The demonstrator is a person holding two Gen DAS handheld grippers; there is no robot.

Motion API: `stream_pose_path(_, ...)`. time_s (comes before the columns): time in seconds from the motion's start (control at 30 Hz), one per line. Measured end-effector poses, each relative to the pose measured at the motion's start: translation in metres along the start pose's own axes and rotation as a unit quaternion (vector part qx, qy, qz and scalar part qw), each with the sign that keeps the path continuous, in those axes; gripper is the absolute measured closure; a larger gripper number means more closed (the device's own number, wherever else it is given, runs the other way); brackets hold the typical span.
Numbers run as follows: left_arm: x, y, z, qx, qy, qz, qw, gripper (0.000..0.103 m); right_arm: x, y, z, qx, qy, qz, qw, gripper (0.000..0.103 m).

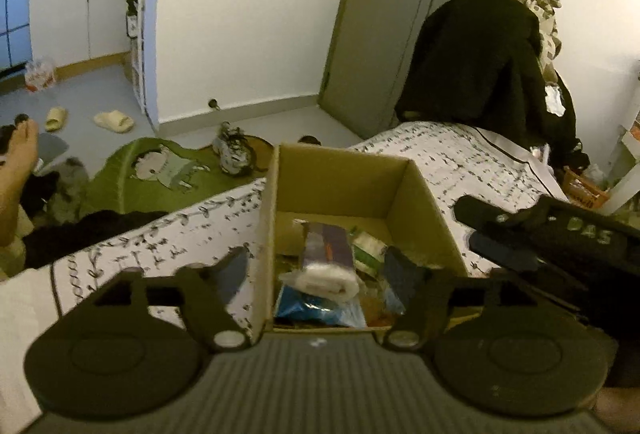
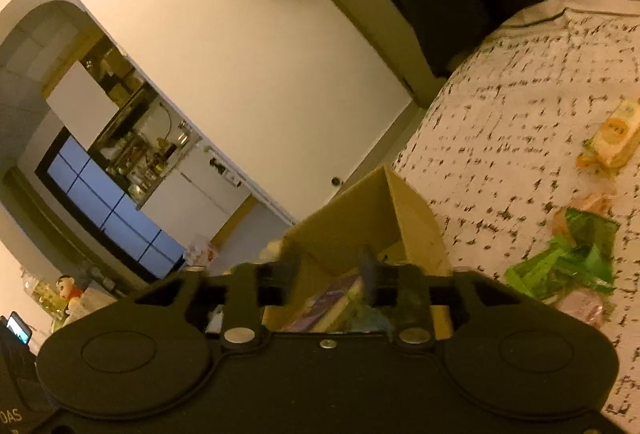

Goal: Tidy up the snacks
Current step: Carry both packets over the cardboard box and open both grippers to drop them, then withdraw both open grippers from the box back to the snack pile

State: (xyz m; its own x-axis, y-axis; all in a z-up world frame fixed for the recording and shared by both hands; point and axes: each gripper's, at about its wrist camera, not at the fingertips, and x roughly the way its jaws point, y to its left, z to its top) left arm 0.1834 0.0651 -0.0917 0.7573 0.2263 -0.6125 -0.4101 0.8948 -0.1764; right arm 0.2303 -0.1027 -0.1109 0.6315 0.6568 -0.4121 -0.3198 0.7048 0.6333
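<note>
A bare foot (image 1: 20, 149) is being shown far to the left of the cardboard box (image 1: 340, 177), out on the floor beyond the patterned bedspread (image 1: 168, 234) on which the box is standing. The left gripper (image 1: 316, 274) is being held just over the near edge of the box, its jaws spread wide with nothing clamped between them; a clear-wrapped purple packet (image 1: 326, 254) and a blue packet (image 1: 308, 306) are lying inside the box below the gap. The right gripper (image 2: 326, 280) is being angled in over the right side of the box, and its jaws are parted as well, with no snack being pinched; in the right wrist view the packets in the box are being seen between them. Further to the right of the box, on the bedspread, a green wrapper (image 2: 568, 258) is lying loose, and an orange-and-cream packet (image 2: 612, 133) is resting beyond it, well apart from the box.
</note>
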Motion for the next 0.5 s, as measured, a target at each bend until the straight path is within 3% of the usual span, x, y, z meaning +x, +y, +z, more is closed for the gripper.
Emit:
stream_pose_path(0.07, -0.004, 0.0, 0.002, -0.004, -0.005, -0.001, 1.0, 0.019, -0.012, 0.002, 0.002, -0.006, -0.019, -0.023, 1.0, 0.027)
stream_pose_path(0.13, -0.004, -0.002, 0.005, -0.006, 0.001, -0.001, 1.0, 0.018, -0.025, 0.002, 0.003, -0.01, -0.036, -0.035, 0.999, 0.018)
stream_pose_path(0.27, -0.003, -0.005, 0.006, -0.007, 0.024, -0.002, 0.9997, 0.017, -0.041, -0.005, 0.006, -0.013, -0.038, -0.059, 0.997, 0.008)
stream_pose_path(0.5, -0.012, -0.018, 0.005, 0.002, 0.017, -0.013, 0.9998, 0.017, -0.067, -0.016, 0.013, -0.031, -0.043, -0.091, 0.994, 0.002)
